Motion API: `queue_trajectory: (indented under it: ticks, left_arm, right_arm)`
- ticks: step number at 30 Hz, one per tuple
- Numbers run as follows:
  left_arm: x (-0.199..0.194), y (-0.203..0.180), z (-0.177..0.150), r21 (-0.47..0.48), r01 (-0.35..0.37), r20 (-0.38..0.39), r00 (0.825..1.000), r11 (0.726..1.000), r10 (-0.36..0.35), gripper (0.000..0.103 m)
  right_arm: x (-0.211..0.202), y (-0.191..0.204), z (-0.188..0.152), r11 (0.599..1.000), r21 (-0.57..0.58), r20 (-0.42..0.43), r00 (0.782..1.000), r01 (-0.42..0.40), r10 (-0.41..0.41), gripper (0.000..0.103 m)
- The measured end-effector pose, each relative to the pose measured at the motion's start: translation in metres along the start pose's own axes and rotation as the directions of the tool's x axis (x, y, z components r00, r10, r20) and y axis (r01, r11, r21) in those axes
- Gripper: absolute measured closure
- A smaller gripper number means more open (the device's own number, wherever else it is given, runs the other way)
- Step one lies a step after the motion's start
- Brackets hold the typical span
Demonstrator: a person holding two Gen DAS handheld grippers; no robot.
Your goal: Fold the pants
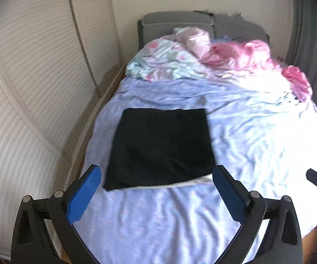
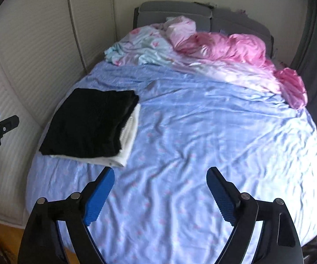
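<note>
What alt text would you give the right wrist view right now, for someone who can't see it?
A folded black pair of pants rests on a folded white garment at the left of a bed with a wrinkled light-blue sheet. The right hand-held gripper hovers open and empty in the foreground. Crumpled pink and floral bedding is heaped by the grey headboard.

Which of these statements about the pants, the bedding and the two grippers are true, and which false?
1. The black pants lie folded on the blue sheet. True.
2. The left gripper is shut on the pants. False: it is open and holds nothing.
3. A white folded cloth lies under the pants. True.
4. The right gripper holds the pink bedding. False: it is open; the bedding lies far off by the headboard.
</note>
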State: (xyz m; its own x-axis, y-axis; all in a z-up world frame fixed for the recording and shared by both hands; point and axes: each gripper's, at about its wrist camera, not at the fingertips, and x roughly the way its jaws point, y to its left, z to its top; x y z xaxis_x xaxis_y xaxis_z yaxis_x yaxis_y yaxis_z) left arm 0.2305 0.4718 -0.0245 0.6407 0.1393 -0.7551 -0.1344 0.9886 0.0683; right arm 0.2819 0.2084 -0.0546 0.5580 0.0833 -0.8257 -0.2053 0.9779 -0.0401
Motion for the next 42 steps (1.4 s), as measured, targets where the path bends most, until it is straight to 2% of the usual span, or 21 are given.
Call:
queue_trajectory:
  ticks: [9, 15, 19, 25, 29, 35, 42]
  left_arm:
    - [-0.095, -0.106, -0.027, -0.006, 0.045, 0.066, 0.997, 0.999, -0.044, 0.0]
    - [-0.147, -0.166, -0.053, -0.001, 0.047, 0.111, 0.993, 0.999, -0.047, 0.0]
    - [-0.176, -0.201, -0.071, 0.046, 0.042, 0.119, 0.992, 0.998, -0.047, 0.0]
    - [-0.203, -0.225, -0.089, 0.063, 0.073, 0.102, 0.992, 0.995, -0.079, 0.0]
    - [-0.208, -0.227, -0.098, 0.041, 0.129, 0.072, 0.989, 0.991, -0.132, 0.0]
    - [-0.211, -0.233, -0.103, 0.042, 0.143, 0.063, 0.987, 0.989, -0.145, 0.0]
    - [-0.218, -0.24, -0.102, 0.07, 0.134, 0.088, 0.986, 0.989, -0.139, 0.0]
  right_arm:
    - [-0.103, -0.092, -0.044, 0.999, 0.041, 0.091, 0.996, -0.017, 0.013, 0.016]
    - [-0.146, -0.14, -0.075, 0.999, 0.03, 0.128, 0.991, -0.025, 0.021, 0.016]
    - [-0.172, -0.169, -0.1, 0.999, 0.025, 0.14, 0.99, -0.023, 0.019, 0.016]
    - [-0.198, -0.194, -0.129, 0.998, 0.055, 0.145, 0.989, -0.013, 0.005, 0.016]
    - [-0.208, -0.2, -0.144, 0.997, 0.073, 0.142, 0.99, -0.016, 0.005, 0.016]
    - [-0.217, -0.203, -0.156, 0.997, 0.08, 0.151, 0.989, -0.005, -0.007, 0.016]
    - [-0.221, -0.204, -0.159, 0.996, 0.086, 0.152, 0.988, 0.005, -0.018, 0.016]
